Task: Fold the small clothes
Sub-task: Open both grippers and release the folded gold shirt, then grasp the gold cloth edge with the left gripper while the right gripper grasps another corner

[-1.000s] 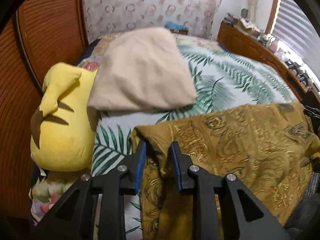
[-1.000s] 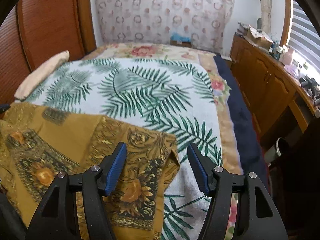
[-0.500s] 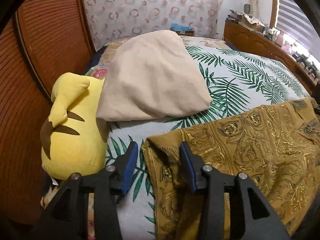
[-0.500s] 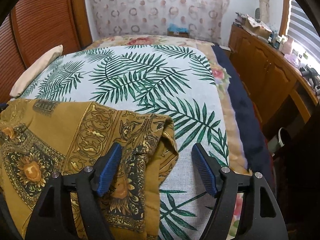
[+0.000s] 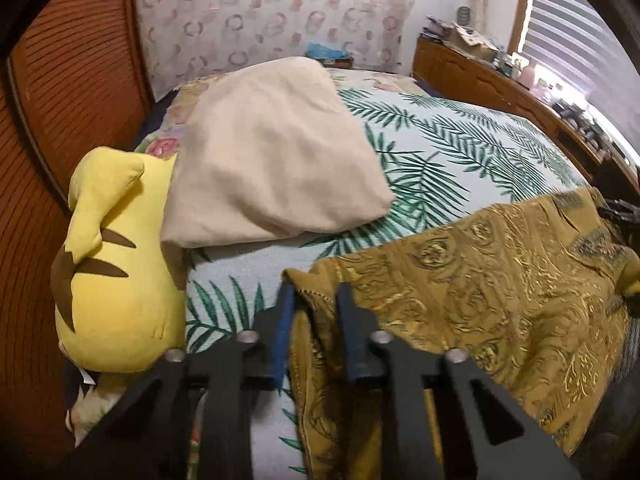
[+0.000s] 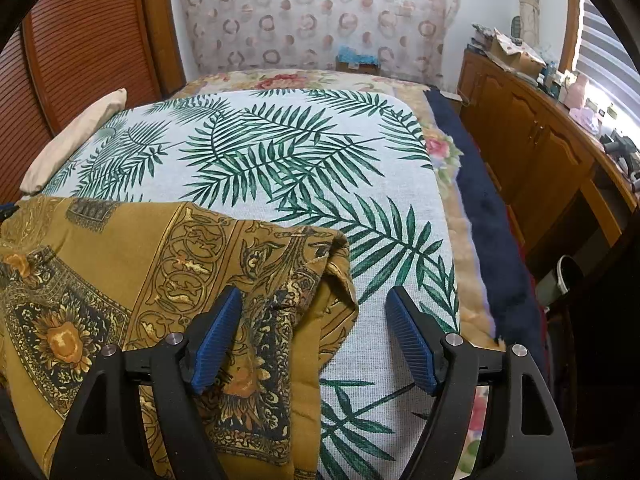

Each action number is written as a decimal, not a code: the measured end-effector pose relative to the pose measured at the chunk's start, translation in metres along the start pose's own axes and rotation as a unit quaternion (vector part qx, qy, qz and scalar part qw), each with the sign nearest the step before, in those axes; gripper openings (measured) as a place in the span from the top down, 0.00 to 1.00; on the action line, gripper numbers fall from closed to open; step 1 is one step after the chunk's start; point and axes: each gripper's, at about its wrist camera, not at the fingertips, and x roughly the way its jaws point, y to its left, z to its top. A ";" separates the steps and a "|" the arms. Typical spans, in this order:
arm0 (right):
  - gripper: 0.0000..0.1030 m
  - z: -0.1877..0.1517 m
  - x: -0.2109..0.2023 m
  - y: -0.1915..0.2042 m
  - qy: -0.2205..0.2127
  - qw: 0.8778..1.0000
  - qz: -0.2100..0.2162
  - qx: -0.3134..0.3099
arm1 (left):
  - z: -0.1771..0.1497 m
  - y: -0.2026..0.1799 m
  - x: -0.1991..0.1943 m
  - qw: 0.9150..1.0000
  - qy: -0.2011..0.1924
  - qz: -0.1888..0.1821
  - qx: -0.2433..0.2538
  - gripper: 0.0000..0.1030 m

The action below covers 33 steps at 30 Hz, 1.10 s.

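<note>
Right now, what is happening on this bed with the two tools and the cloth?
A person is folding a mustard-yellow patterned garment on the palm-leaf bedspread, with tongs in each hand. The left tongs are nearly closed around the garment's left corner. The right tongs are wide open over its right corner, gripping nothing. A beige pillow leans on a yellow plush toy beyond the cloth.
</note>
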 end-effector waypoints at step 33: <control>0.95 0.120 -0.368 0.070 -0.338 0.933 0.080 -0.090 | 0.088 -0.026 -0.353 0.895 -0.444 -0.041 0.015 0.98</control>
